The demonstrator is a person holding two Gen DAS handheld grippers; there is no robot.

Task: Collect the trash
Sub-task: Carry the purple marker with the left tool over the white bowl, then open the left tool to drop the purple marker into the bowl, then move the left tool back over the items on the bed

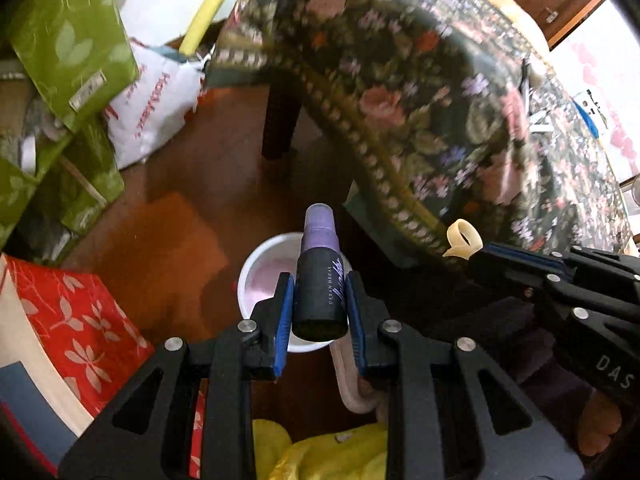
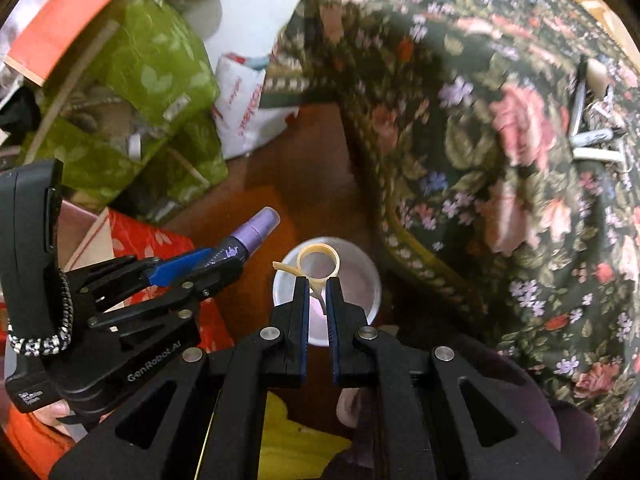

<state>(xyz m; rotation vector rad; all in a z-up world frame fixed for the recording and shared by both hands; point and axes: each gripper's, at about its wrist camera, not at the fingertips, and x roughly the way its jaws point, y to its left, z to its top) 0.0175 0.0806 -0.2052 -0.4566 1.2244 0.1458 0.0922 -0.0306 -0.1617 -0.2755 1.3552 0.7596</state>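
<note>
**Both grippers hold trash over a white bin**

Black linkage arms fill the near edge of each wrist view. Going left to right: a red leaf-patterned box (image 1: pixel 76 320) lies at the left on the brown wooden floor (image 1: pixel 192 184), with green leaf-patterned fabric boxes (image 1: pixel 68 36) and a white plastic bag with red lettering (image 1: pixel 152 108) farther back. The left gripper (image 1: pixel 320 300) is clamped on a small black spray bottle with a lilac pump top (image 1: pixel 319 280), its blue pads (image 1: pixel 283 320) pressing on the black barrel. Below it stands a round white bin with a pinkish lining (image 1: pixel 256 280). The right gripper (image 2: pixel 317 292) has its jaws closed on the tail of a curled cream plastic ring strip (image 2: pixel 318 258), also above the bin (image 2: pixel 360 276). At the right, a dark floral tablecloth (image 2: pixel 500 160) hangs over a table, with pens (image 2: pixel 592 136) on top.
</note>
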